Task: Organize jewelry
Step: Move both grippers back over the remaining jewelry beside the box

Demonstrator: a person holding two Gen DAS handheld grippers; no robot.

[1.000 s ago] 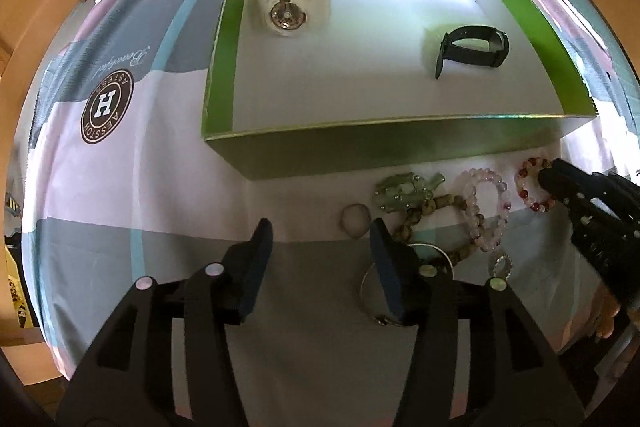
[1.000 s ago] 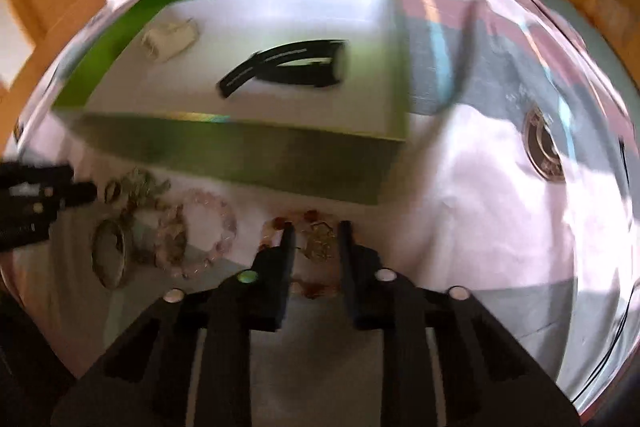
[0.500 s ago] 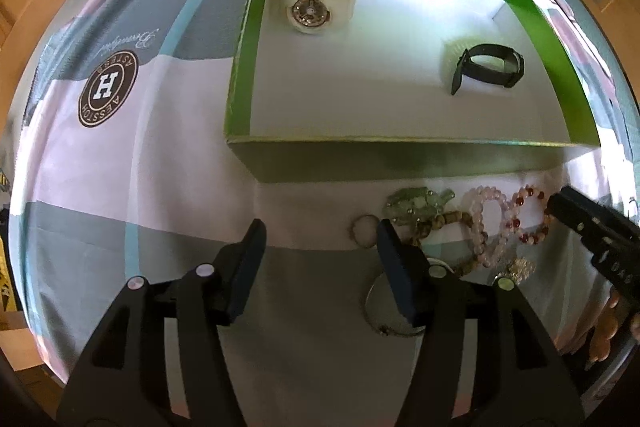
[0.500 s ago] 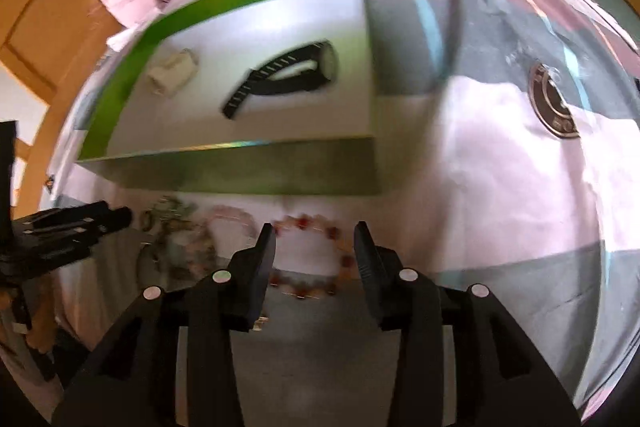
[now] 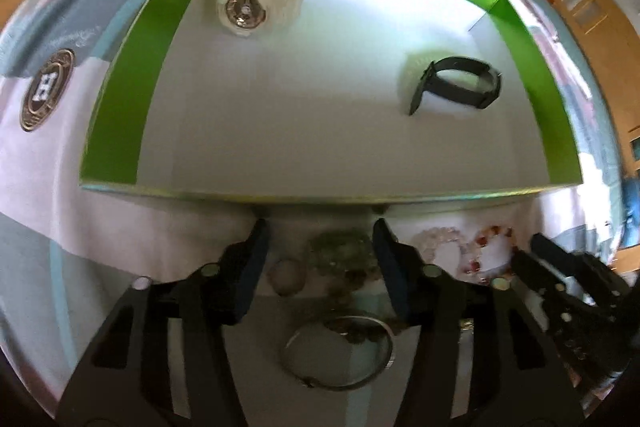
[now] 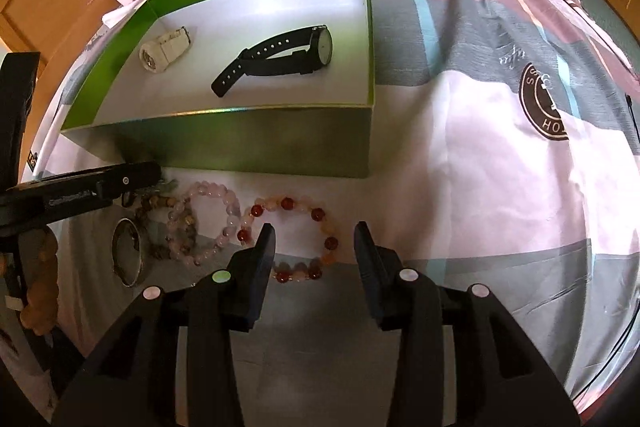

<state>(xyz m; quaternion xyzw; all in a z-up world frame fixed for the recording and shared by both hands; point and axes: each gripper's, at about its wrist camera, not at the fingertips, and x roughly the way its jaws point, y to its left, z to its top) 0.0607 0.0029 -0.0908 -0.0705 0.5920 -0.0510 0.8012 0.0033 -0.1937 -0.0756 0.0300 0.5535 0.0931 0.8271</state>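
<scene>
Hovering: I hold both grippers tilted steeply down over a patterned bedsheet (image 6: 500, 187), short of a green-walled box (image 6: 256, 147).
Left gripper (image 5: 318, 239): its jaws have just been closing, narrower than half a second ago; the pads press on nothing that I can see.
Between the left fingers: a greenish charm cluster (image 5: 340, 253) sits in the gap, a pale round stone (image 5: 286, 277) nearer the left finger; both are blurred.
Behind the left fingertips: a silver bangle (image 5: 340, 351) lies flat on the sheet.
Right gripper (image 6: 316, 239): jaws parted and unchanged over the last half second, after widening from a near-closed stance; nothing grasped.
Between the right fingers: a red and peach bead bracelet (image 6: 288, 239), one edge tucked behind the left finger.
Outside the right gripper's left finger: a pink bead bracelet (image 6: 212, 223), then a brown bead strand (image 6: 168, 227).
Beyond both fingertips, in the box: a white watch (image 5: 244, 7) and a black watch (image 6: 280, 55), well apart.
What changed: the left gripper has moved closer to the box and now straddles the charm cluster, which earlier lay beside its right finger.
Meaning: I judge two pickups are lining up; five pieces are not yet boxed.
</scene>
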